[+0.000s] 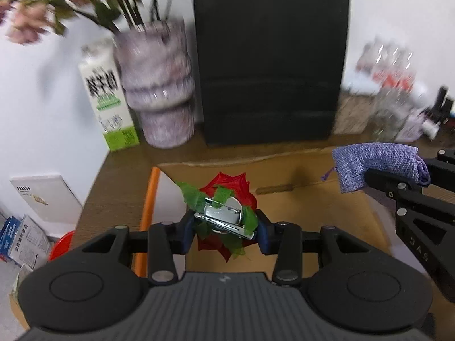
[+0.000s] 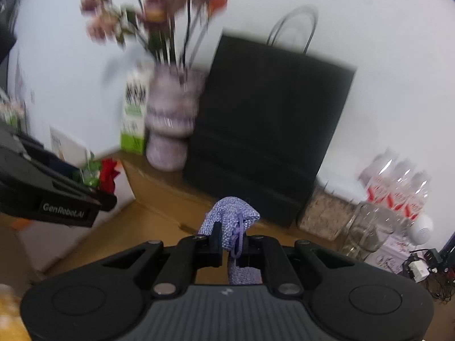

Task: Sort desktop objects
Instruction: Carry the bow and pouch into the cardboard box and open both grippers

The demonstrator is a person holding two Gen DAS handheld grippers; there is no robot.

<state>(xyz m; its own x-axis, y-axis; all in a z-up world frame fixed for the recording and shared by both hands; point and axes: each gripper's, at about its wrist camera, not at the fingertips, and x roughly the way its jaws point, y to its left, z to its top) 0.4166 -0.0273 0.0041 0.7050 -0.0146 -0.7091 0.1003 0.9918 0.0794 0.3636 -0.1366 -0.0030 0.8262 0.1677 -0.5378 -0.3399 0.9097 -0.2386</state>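
A black paper bag stands upright at the back of the wooden desk, against the white wall, and is the biggest thing in both views. Just left of it is a mottled purple vase holding blurred pink flowers, with a white and green carton touching the vase's left side. In front of these lies a flat brown cardboard box with an orange strip along its left edge. To the right of the bag, a cluster of clear plastic bottles with red labels stands behind a glass jar. The left gripper is held above the cardboard, its fingers closed narrowly on a red fabric flower brooch with green leaves and a metal clip facing the camera. The right gripper is raised beside it, to the right, fingers pinched tight on a small purple drawstring pouch, which sticks up and hangs down between them, clear of the desk.
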